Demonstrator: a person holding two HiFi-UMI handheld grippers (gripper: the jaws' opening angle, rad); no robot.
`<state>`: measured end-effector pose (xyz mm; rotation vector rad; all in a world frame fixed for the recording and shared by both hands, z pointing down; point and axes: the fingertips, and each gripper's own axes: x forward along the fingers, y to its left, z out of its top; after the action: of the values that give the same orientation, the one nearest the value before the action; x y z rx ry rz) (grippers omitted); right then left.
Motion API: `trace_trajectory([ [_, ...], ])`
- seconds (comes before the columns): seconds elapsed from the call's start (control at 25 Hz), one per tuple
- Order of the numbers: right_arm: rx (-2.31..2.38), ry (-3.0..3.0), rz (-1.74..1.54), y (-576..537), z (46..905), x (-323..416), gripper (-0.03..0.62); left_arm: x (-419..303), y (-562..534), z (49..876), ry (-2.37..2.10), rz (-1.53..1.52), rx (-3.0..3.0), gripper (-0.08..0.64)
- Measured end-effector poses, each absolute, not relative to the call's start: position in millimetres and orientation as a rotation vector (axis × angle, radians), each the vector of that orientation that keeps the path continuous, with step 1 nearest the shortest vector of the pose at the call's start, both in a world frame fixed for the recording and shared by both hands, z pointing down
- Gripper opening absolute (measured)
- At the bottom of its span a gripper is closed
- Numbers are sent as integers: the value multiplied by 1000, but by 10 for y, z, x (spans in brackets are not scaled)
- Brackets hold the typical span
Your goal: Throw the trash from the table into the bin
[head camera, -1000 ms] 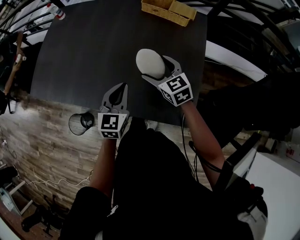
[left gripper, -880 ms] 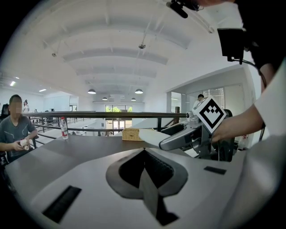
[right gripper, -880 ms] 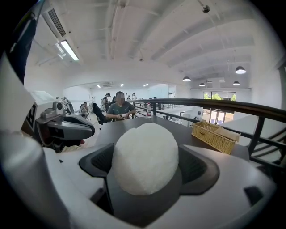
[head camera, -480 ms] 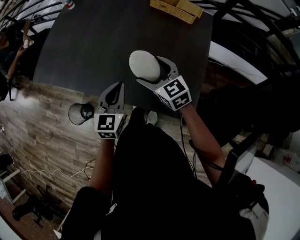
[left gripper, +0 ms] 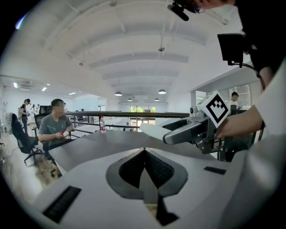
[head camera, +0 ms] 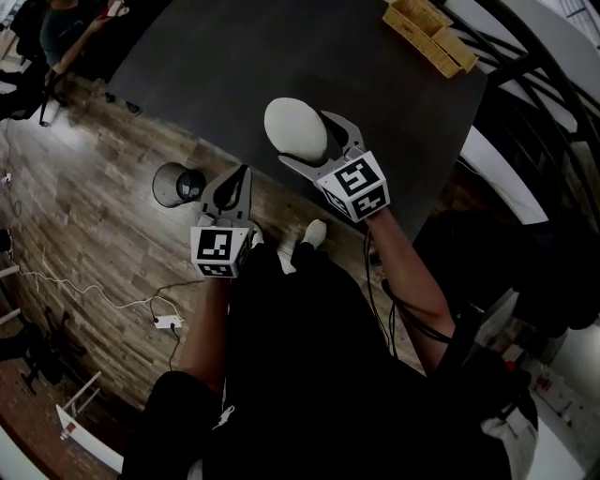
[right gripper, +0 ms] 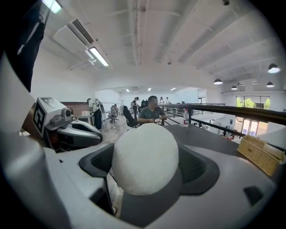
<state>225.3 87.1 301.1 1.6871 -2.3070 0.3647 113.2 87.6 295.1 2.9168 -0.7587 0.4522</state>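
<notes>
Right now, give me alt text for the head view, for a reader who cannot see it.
The right gripper clamps a white egg-shaped ball over the dark table's edge. The left gripper, shut and empty, hangs near a round black bin on the wooden floor.

The wicker basket (head camera: 427, 28) runs off the head view's top edge. Inside the bin (head camera: 176, 184) it is too dark to tell anything — and the underside of the white ball (right gripper: 144, 159) (seated in the right gripper (right gripper: 145, 152)) is hidden.

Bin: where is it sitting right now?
Head view, left side: the bin stands on the wooden floor just off the table's edge, close left of the left gripper's tips.
</notes>
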Motion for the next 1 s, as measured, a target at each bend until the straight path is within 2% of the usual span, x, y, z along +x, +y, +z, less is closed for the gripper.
trace_trajectory([
  [0.44, 1487, -2432, 323, 257, 2848, 1001, 457, -34, 421, 2885, -952, 411, 2828, 11],
  [1.0, 1309, -2516, 327, -403, 2888, -823, 457, -1907, -187, 2931, -1156, 344, 2702, 9],
])
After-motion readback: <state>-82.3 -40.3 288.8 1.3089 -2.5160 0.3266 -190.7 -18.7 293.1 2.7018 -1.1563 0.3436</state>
